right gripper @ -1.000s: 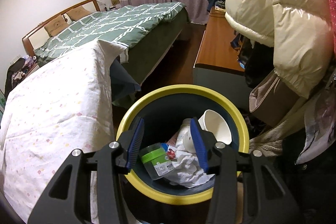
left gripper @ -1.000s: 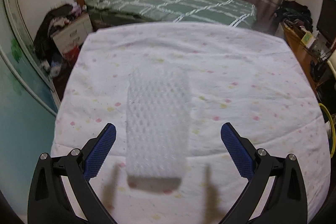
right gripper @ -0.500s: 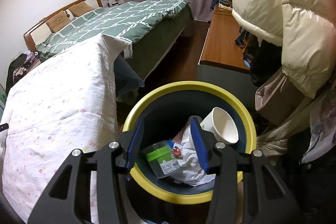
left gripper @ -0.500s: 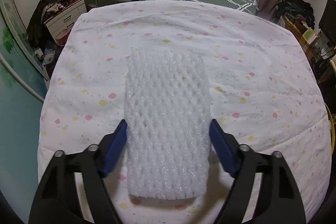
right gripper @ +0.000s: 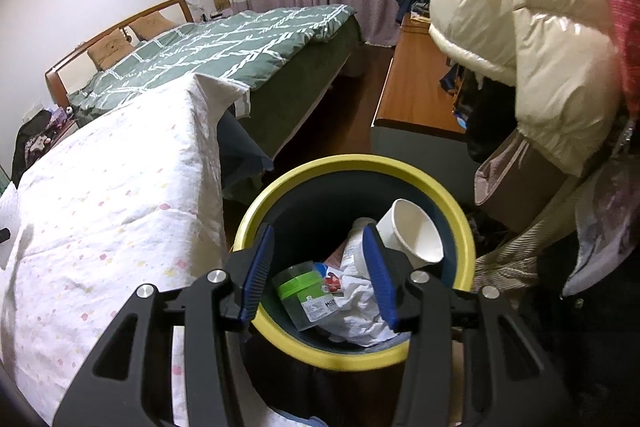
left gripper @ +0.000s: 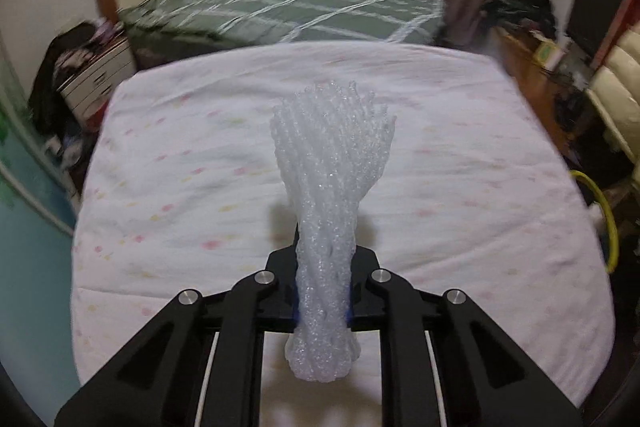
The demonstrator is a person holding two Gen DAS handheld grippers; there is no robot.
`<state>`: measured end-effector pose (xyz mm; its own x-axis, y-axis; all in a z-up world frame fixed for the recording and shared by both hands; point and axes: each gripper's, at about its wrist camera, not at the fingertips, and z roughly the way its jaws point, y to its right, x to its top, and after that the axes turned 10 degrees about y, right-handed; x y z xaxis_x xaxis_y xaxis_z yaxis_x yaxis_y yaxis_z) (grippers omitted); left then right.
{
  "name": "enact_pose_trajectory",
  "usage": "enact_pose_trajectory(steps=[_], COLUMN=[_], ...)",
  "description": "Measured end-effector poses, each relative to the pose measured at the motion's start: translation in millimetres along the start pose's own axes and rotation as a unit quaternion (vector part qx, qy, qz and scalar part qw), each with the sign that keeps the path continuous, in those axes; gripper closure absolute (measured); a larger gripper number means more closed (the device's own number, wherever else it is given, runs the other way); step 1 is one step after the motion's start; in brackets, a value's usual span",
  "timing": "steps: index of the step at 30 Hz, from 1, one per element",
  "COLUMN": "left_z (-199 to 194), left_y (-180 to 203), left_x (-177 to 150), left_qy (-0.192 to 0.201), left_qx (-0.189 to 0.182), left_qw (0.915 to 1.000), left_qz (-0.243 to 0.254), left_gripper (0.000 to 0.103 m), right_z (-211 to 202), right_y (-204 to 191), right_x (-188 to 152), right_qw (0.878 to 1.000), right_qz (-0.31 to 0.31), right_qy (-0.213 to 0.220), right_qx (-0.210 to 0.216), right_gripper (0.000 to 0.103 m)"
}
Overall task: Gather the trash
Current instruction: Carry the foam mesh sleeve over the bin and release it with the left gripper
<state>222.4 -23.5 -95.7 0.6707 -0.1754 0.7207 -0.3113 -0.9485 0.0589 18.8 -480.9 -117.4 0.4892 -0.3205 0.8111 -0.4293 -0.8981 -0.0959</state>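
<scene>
My left gripper (left gripper: 322, 311) is shut on a white foam net sleeve (left gripper: 330, 187). The sleeve is squeezed narrow between the jaws, fans out at its far end, and is lifted above the white flower-print bedcover (left gripper: 180, 187). My right gripper (right gripper: 320, 267) is open and empty, hovering over a yellow-rimmed dark trash bin (right gripper: 460, 219). The bin holds a white paper cup (right gripper: 412, 231), a green-lidded clear tub (right gripper: 304, 287), and crumpled white paper (right gripper: 360, 311).
A green checked bed (left gripper: 280, 11) lies beyond the white cover. A nightstand with clothes (left gripper: 88, 75) stands at left. A wooden cabinet (right gripper: 416, 95) and a hanging cream puffer jacket (right gripper: 520, 27) are right of the bin. The bin's rim (left gripper: 600, 211) shows at the left view's right edge.
My left gripper closed on the foam net sleeve, crushing it narrow, and lifted it off the bedcover. My right gripper stayed open over the bin, shifting only slightly.
</scene>
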Motion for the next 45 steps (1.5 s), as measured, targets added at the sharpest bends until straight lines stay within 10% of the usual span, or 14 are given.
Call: enact_pose_trajectory(steps=[7, 15, 24, 30, 45], left_z=[-11, 0, 36, 65, 96], left_y=[124, 297, 444, 486, 502], left_x=[6, 9, 7, -1, -23], left_qy=[-0.004, -0.008, -0.019, -0.049, -0.091], left_qx=[-0.107, -0.226, -0.257, -0.243, -0.22], left_qw=[0.99, 0.9532, 0.937, 0.9421, 0.9502], left_qz=[0.092, 0.2, 0.236, 0.226, 0.201], left_gripper=[0.088, 0.088, 0.088, 0.086, 0.034], right_z=[-34, -73, -99, -107, -116], right_y=[22, 56, 81, 95, 95], right_x=[-2, -10, -28, -37, -36], right_qw=[1.0, 0.998, 0.996, 0.995, 0.995], right_qz=[0.012, 0.013, 0.02, 0.028, 0.029], right_qy=[0.024, 0.04, 0.04, 0.037, 0.048], right_qx=[-0.013, -0.054, -0.079, -0.087, -0.081], right_gripper=[0.058, 0.053, 0.053, 0.053, 0.053])
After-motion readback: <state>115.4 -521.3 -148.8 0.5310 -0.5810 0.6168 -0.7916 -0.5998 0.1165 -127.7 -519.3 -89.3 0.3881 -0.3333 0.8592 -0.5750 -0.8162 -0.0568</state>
